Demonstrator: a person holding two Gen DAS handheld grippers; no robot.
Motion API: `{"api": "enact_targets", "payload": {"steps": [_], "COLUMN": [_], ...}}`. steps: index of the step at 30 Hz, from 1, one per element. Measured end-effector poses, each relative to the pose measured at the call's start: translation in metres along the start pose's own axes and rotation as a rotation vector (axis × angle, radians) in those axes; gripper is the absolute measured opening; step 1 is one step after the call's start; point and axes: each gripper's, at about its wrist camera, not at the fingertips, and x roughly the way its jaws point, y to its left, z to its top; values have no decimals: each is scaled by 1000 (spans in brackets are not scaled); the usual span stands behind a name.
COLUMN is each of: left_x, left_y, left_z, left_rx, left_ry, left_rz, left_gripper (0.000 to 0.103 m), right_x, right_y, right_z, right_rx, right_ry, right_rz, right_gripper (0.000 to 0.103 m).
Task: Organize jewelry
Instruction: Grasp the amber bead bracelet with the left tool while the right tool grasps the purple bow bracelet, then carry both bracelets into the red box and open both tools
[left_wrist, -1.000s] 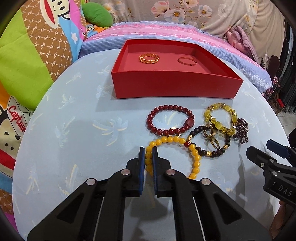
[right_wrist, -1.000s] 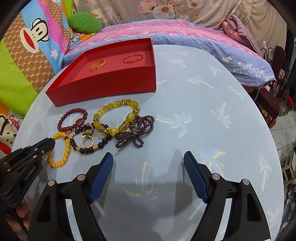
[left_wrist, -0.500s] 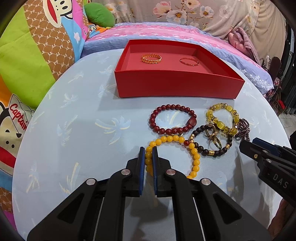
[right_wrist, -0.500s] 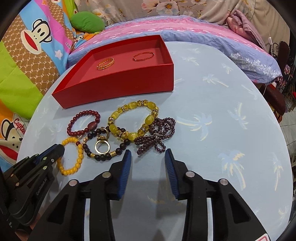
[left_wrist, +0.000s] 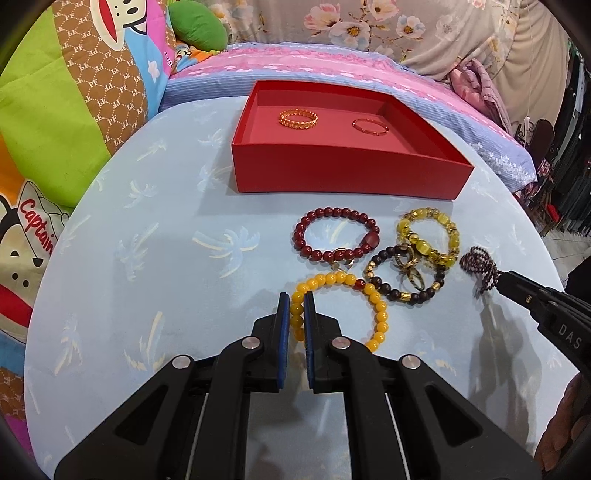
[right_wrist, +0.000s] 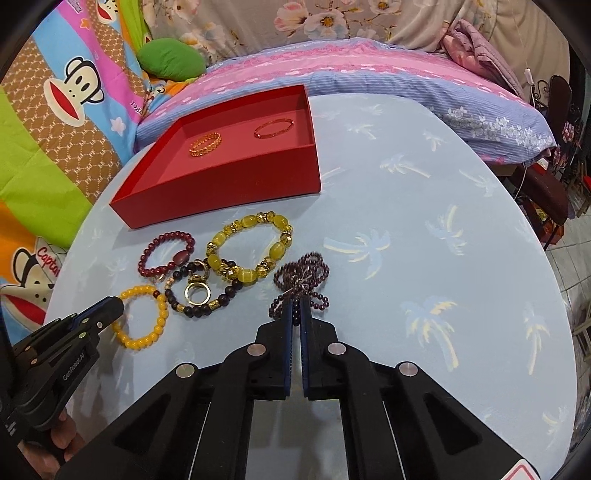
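My left gripper (left_wrist: 296, 300) is shut on the near-left side of an orange-yellow bead bracelet (left_wrist: 380, 314) that lies on the table. From the right wrist view the same left gripper (right_wrist: 110, 304) sits at that bracelet (right_wrist: 142, 341). My right gripper (right_wrist: 296, 306) is shut on the near end of a dark purple bead bracelet (right_wrist: 304, 267); it also shows as the right gripper (left_wrist: 506, 280) holding the purple bracelet (left_wrist: 476, 260). A red box (left_wrist: 351, 173) (right_wrist: 221, 199) behind holds a gold chain bangle (left_wrist: 297, 119) and a thin bangle (left_wrist: 370, 126).
Between the grippers lie a dark red bracelet (left_wrist: 332, 212), a yellow-green stone bracelet (left_wrist: 424, 245) and a dark brown bracelet (left_wrist: 402, 295) with a gold ring. The round table (right_wrist: 406, 221) has a pale blue palm-print cloth. Bedding and pillows stand behind and to the left.
My right gripper went from wide open to shut, moving forward onto the purple bracelet and pulling it a little away from the pile. The left gripper kept its hold.
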Motion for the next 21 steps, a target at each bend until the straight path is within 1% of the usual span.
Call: {"api": "enact_targets", "payload": {"steps": [4, 9, 13, 17, 21], "left_x": [-16, -34, -41, -48, -50], "left_y": [-2, -3, -2, -1, -2], "left_z": [6, 18, 31, 47, 67], "left_rx": [6, 15, 10, 18, 31], "left_ry": [-24, -63, -80, -114, -130], "left_rz": [-15, -34, -54, -54, -62], "left_gripper": [7, 7, 7, 7, 7], "right_x": [-18, -41, -48, -53, -53], "right_y": [-2, 0, 3, 5, 7], "right_z": [4, 19, 33, 49, 68], "right_rx": [7, -4, -18, -33, -39], "right_ry": [-22, -78, -102, -135, -145], "right_rz": [37, 56, 80, 87, 112], "right_gripper": [4, 4, 4, 4, 4]}}
